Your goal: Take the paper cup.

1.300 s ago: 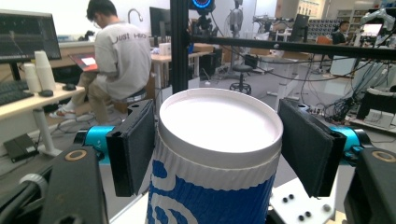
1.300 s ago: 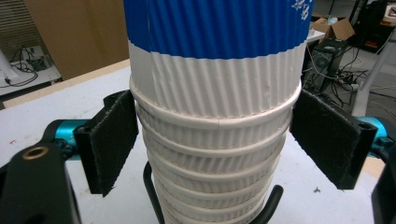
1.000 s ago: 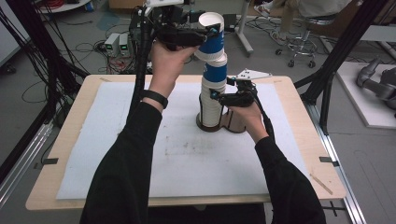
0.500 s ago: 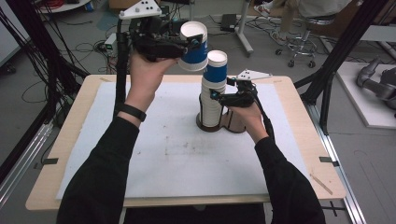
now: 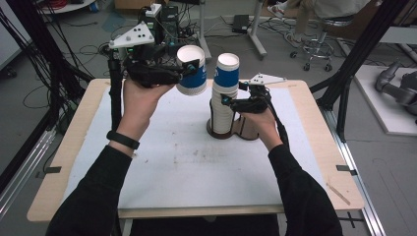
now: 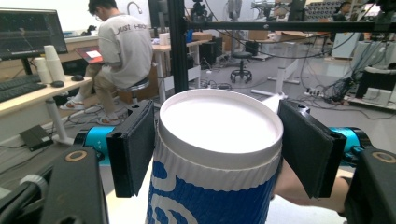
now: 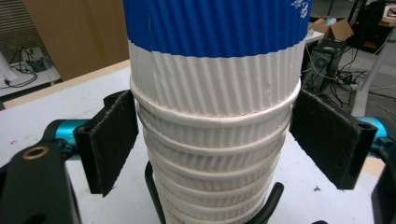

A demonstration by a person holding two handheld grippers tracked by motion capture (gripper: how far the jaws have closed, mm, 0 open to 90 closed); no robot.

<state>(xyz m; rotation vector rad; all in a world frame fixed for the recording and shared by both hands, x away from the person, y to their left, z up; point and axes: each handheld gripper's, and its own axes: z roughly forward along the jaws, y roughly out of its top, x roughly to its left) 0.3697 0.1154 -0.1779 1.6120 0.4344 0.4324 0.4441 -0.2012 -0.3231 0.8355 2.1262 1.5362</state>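
Note:
A blue-and-white ribbed paper cup (image 5: 193, 81) hangs in the air left of the stack, upright, with my left gripper (image 5: 190, 63) shut on it just under its rim. The left gripper view has both pads (image 6: 134, 147) pressed against this cup (image 6: 219, 116). A tall stack of the same cups (image 5: 226, 73) stands in a round wooden holder (image 5: 247, 131) at the table's middle. My right gripper (image 5: 227, 101) clasps the stack about halfway up. In the right gripper view its pads (image 7: 110, 140) touch the stack (image 7: 215, 88) on both sides.
A white mat (image 5: 172, 162) covers the wooden table (image 5: 63, 164). Black frame posts (image 5: 344, 88) stand at the right edge, with cables and equipment on the floor behind. A seated person (image 6: 116, 51) works at a desk far off.
My left hand has carried the single cup from above the stack to the left and downward. The right hand and the stack have stayed in place.

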